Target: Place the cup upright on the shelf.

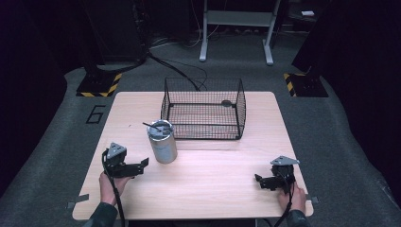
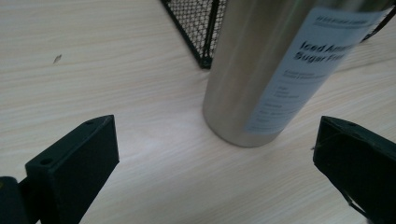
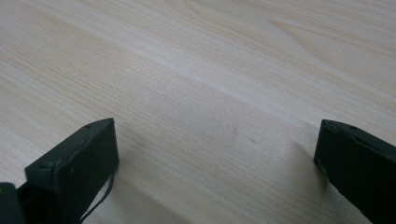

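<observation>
A tall steel tumbler (image 1: 162,141) with a white label and a dark straw stands upright on the wooden table (image 1: 213,165), just in front of the black wire basket (image 1: 204,109). My left gripper (image 1: 142,165) sits low to the tumbler's left, open, a short gap away. In the left gripper view the tumbler (image 2: 261,70) rises ahead between the wide-apart jaws, with the basket's corner (image 2: 201,28) behind it. My right gripper (image 1: 258,179) rests open near the table's front right corner, over bare wood (image 3: 210,93).
The basket holds a small dark object (image 1: 226,102) at its back right. Bare tabletop lies between the two grippers. Beyond the table are grey carpet, hazard-striped stand bases (image 1: 100,85) and a metal frame (image 1: 236,28).
</observation>
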`<state>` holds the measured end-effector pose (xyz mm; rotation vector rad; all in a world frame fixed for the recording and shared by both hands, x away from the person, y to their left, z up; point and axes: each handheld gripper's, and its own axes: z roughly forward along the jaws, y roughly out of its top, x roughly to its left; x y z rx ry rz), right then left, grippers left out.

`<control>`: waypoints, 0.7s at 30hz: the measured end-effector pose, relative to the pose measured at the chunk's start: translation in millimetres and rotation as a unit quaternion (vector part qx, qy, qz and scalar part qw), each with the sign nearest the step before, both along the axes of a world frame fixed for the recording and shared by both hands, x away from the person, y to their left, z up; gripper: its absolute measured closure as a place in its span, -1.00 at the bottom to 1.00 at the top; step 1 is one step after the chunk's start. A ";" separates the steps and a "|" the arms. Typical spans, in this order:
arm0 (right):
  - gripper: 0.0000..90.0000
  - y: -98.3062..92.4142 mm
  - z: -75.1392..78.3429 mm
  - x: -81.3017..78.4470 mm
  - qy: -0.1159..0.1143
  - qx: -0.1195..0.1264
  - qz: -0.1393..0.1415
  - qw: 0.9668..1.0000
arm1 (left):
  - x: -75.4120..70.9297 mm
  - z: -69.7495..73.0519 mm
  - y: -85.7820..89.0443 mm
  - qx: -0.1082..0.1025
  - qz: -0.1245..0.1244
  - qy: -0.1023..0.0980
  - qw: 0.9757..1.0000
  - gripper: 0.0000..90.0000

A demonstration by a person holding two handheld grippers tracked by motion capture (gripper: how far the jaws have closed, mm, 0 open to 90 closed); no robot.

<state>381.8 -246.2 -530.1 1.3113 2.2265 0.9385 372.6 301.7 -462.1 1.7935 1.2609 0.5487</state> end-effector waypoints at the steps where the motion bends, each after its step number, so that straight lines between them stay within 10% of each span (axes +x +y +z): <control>1: -1.00 0.0 0.0 0.0 0.000 0.000 0.000 1.000 | 0.0 0.0 0.0 0.000 0.000 0.000 1.000 -1.00; 21: -1.00 0.0 0.0 -0.1 0.000 0.000 0.000 1.000 | 21.1 27.7 -43.1 -0.010 -0.025 -0.047 0.999 -1.00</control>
